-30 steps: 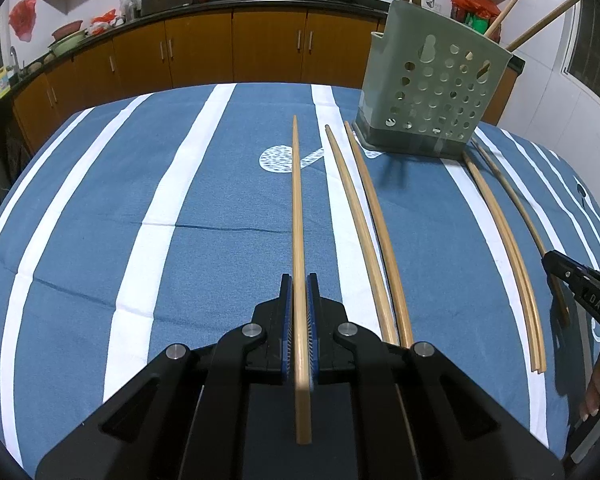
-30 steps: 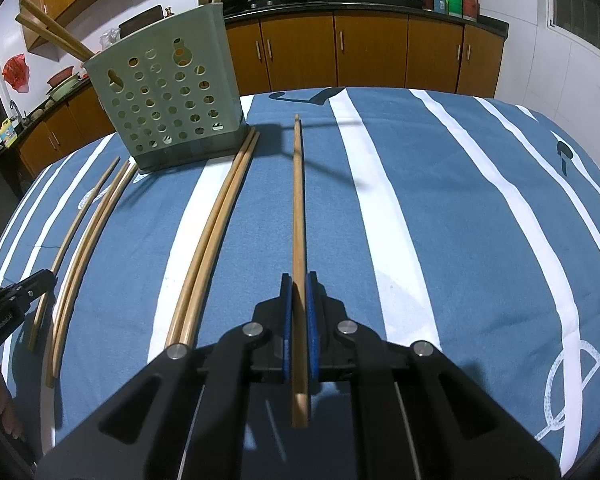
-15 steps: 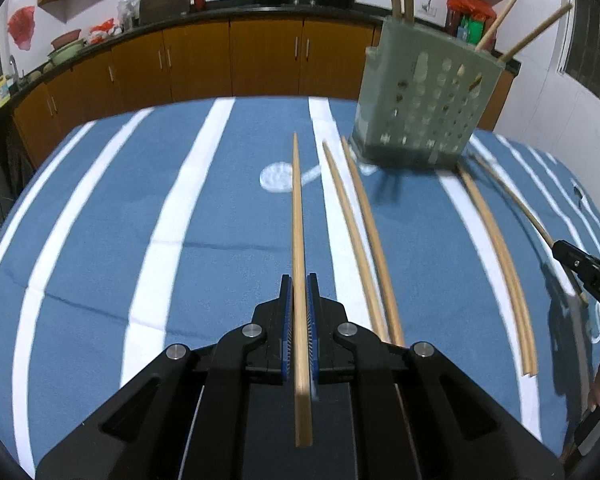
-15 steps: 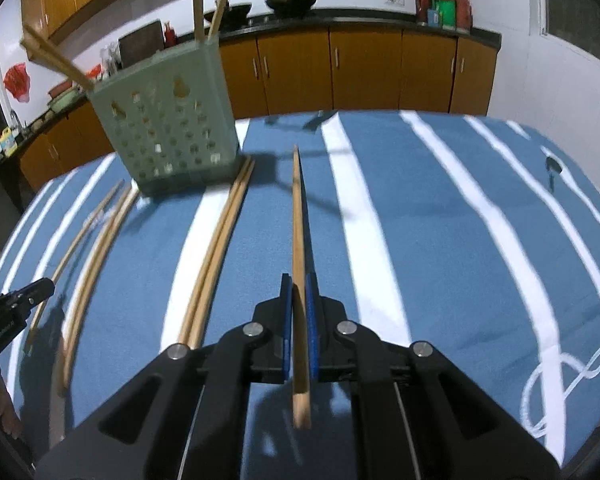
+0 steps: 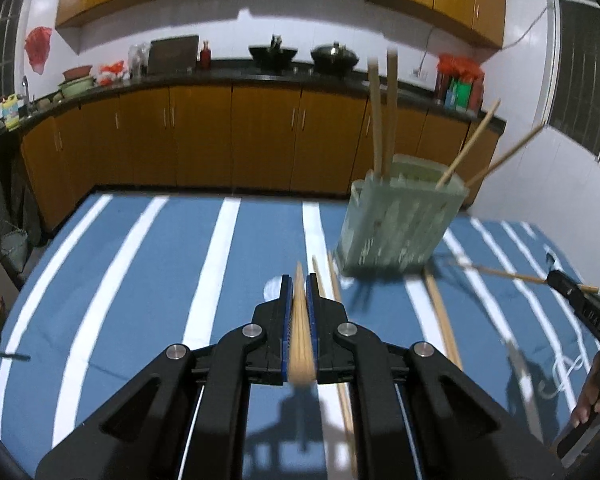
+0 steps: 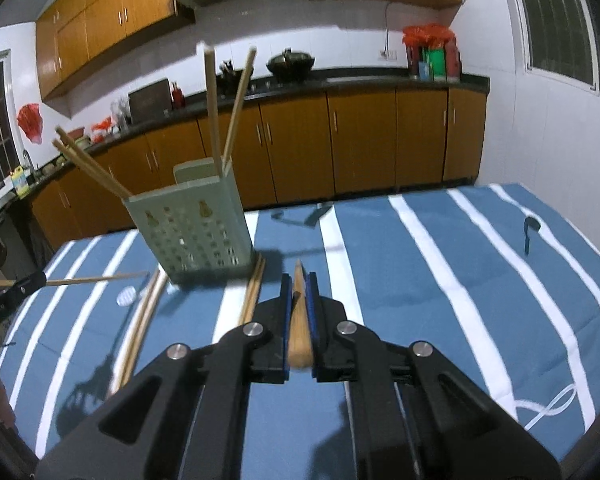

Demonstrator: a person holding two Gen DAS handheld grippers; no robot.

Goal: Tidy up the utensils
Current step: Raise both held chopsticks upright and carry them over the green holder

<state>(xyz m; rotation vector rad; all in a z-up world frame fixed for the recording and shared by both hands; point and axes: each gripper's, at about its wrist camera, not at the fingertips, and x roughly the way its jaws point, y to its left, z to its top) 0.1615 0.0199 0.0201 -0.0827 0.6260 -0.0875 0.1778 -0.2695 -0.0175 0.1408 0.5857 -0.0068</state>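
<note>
My left gripper (image 5: 299,286) is shut on a wooden chopstick (image 5: 300,332), lifted off the striped cloth and pointing away from me. My right gripper (image 6: 299,285) is shut on another chopstick (image 6: 299,332), also raised; it shows at the right edge of the left wrist view as right gripper (image 5: 556,278) with its stick level in the air. A green perforated utensil holder (image 5: 396,220) stands ahead with several chopsticks upright in it, seen from the other side as holder (image 6: 196,228). More chopsticks (image 5: 440,312) lie on the cloth beside it.
The table carries a blue cloth with white stripes (image 5: 140,280). Pairs of loose chopsticks (image 6: 140,320) lie left of the holder and in front of it. Kitchen cabinets (image 5: 220,136) and a worktop with pots run behind the table. A hand (image 5: 596,396) holds the right gripper.
Both grippers have risen off the table with their chopsticks and tilted up, so the view now takes in the cabinets and wall. The holder now sits lower in both views.
</note>
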